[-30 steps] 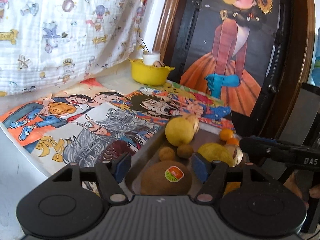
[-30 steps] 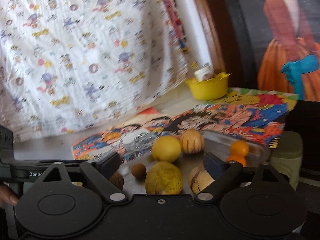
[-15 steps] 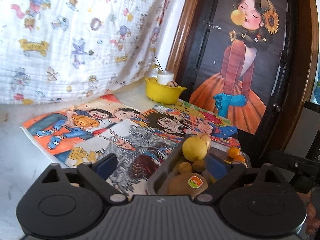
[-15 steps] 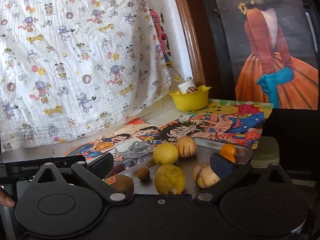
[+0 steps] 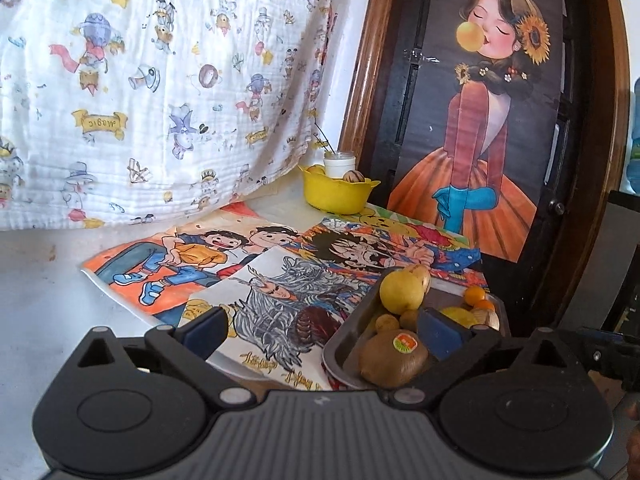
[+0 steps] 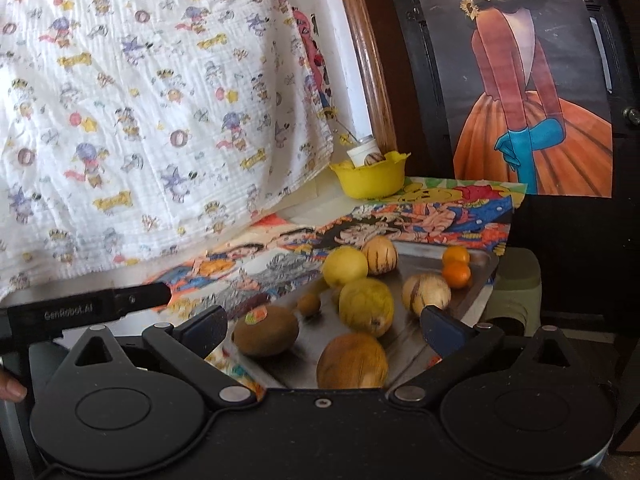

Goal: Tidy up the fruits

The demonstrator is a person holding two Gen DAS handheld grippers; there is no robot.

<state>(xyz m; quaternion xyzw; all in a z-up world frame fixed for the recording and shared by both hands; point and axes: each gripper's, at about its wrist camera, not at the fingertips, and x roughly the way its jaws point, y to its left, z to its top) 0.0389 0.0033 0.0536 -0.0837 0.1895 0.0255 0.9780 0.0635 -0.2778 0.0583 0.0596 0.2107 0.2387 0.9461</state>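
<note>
The kiwi point(image 6: 266, 330) lies lengthwise across the tray's point(image 6: 476, 304) near-left corner.

White cartoon-print cloth point(image 5: 160, 92) draped across the rear left. Colourful cartoon posters point(image 5: 224, 264) laid flat and overlapping on the pale tabletop point(image 5: 44, 300). Poster of a girl in an orange dress point(image 5: 476, 120) fixed upright on a dark wood-framed panel point(image 5: 368, 80) at rear right; green stool point(image 6: 516, 292) beside the table edge.

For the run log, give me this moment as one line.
left gripper: open, empty | right gripper: open, empty, over metal tray | kiwi, oranges in tray | yellow bowl: behind
</note>
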